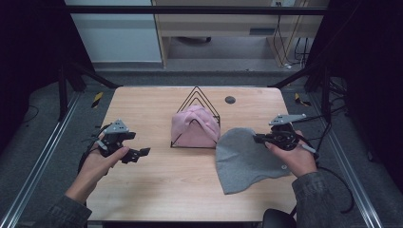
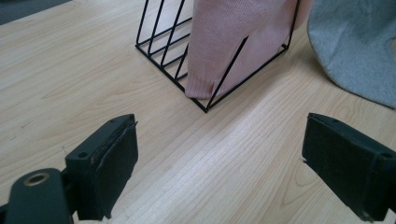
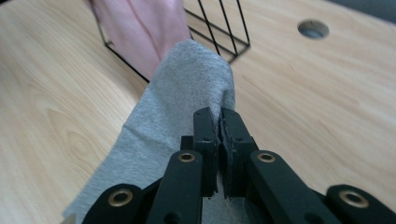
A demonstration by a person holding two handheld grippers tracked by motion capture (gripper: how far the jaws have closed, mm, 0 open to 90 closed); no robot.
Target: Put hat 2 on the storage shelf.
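A grey knit hat [image 1: 247, 159] lies on the right half of the wooden table, its upper right edge lifted. My right gripper [image 1: 259, 138] is shut on that edge; in the right gripper view the grey hat [image 3: 182, 98] drapes away from the pinched jaws of the right gripper [image 3: 219, 122]. A pink knit hat [image 1: 194, 127] sits inside a black wire rack [image 1: 197, 97] at the table's middle. The left gripper [image 1: 138, 154] hovers open at the left, and from the left gripper [image 2: 219, 140] the pink hat [image 2: 233, 42] and the rack [image 2: 163, 42] lie ahead.
A round cable hole [image 1: 230, 99] sits in the table [image 1: 142, 190] behind the rack. Metal rails and dark frame posts flank the table on both sides. Bare wood stretches between the left gripper and the rack.
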